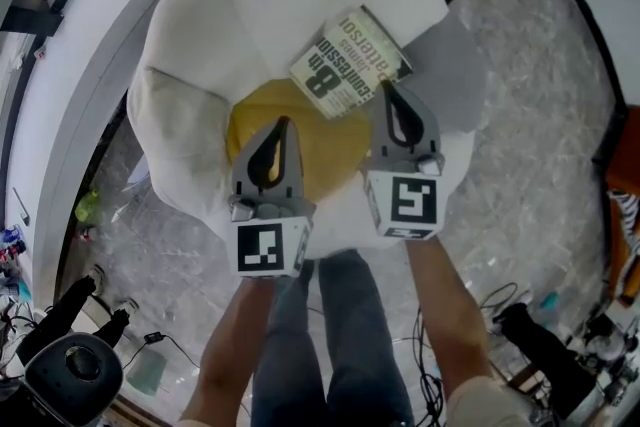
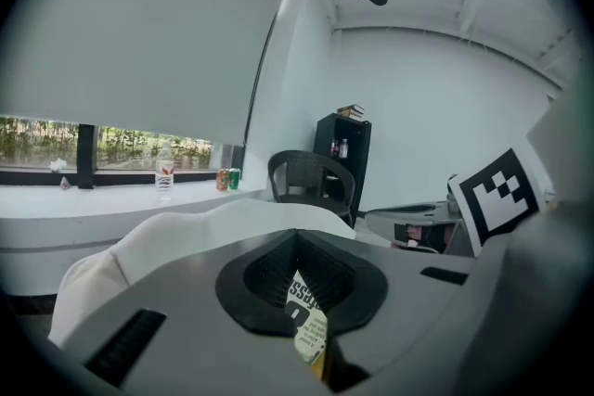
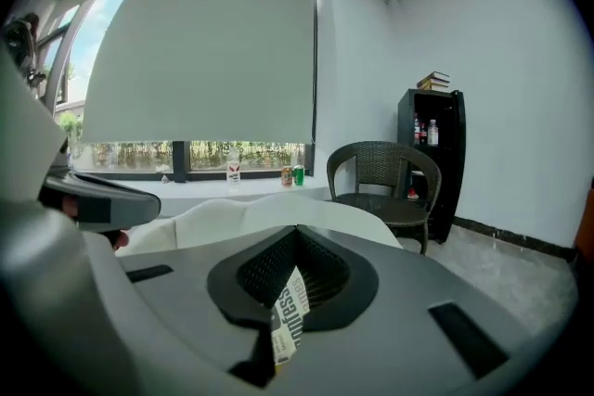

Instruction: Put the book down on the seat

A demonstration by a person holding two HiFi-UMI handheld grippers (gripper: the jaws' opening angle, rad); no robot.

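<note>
Head view: book [image 1: 350, 63] rests on the seat [image 1: 220, 15] at eleven o'clock of the right gripper [image 1: 386, 89], which like the left gripper [image 1: 284, 125] is closed empty; seemingly light, stiffish, best pinched at an edge.

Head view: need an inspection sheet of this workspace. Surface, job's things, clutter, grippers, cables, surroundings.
Surface: white armchair with a yellow cushion as seat.
Job's things: book lies cover up at the back of the seat, past the cushion's far edge.
Clutter: bottle and cans on the window ledge.
Grippers: left gripper and right gripper are both shut and empty above the seat; the right tip is near the book's corner, contact unclear.
Cables: black cables on the floor around the armchair.
Surroundings: wicker chair, black shelf.
</note>
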